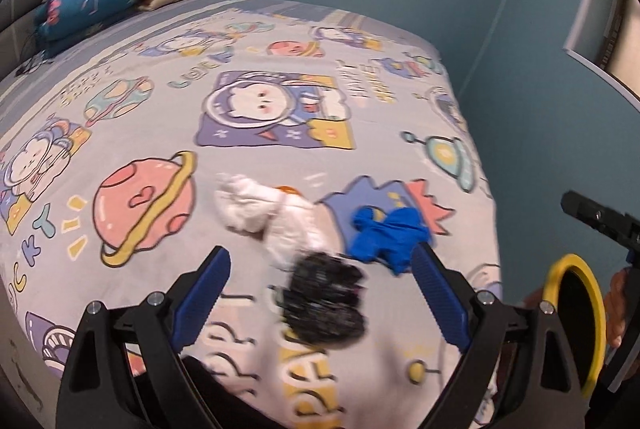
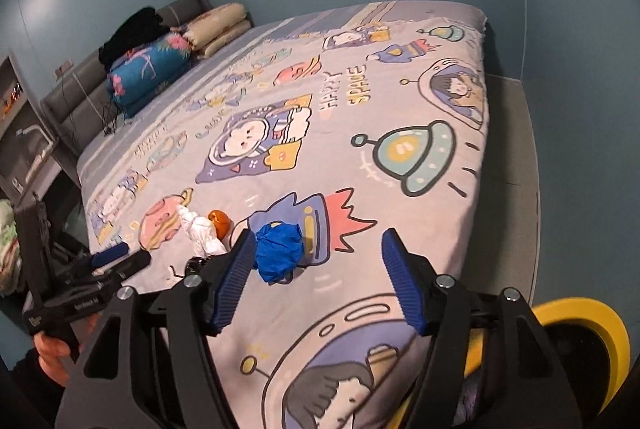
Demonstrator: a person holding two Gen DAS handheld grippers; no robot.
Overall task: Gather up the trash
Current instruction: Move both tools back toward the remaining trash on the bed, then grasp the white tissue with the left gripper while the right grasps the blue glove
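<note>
Bed [image 1: 280, 41] w/ a cartoon space-print sheet fills both views; blue walls behind. Trash sits in a cluster near the close edge of the bed: a crumpled blue wad [image 1: 386, 235], a white crumpled piece [image 1: 264, 213] just left of it, a small orange thing [image 2: 219, 222] at the far side of the white piece, and a black crumpled lump [image 1: 326, 303], blurred, nearest the edge.

Left gripper [image 1: 320, 293]: jaws wide, nothing pinched. The black lump lies in the gap between its blue pads, touching neither as far as the blur lets me tell. The blue wad is just beside the tip of its right finger.

Right gripper [image 2: 320, 277]: jaws apart, empty. The blue wad is just beside its left finger; contact can't be told.

A yellow-rimmed bin [image 2: 580, 325] w/ a dark inside stands off the bed's near right corner, low right in both views. Folded quilts and pillows [image 2: 160, 65] are stacked at the far left by the grey headboard [image 2: 76, 93].
</note>
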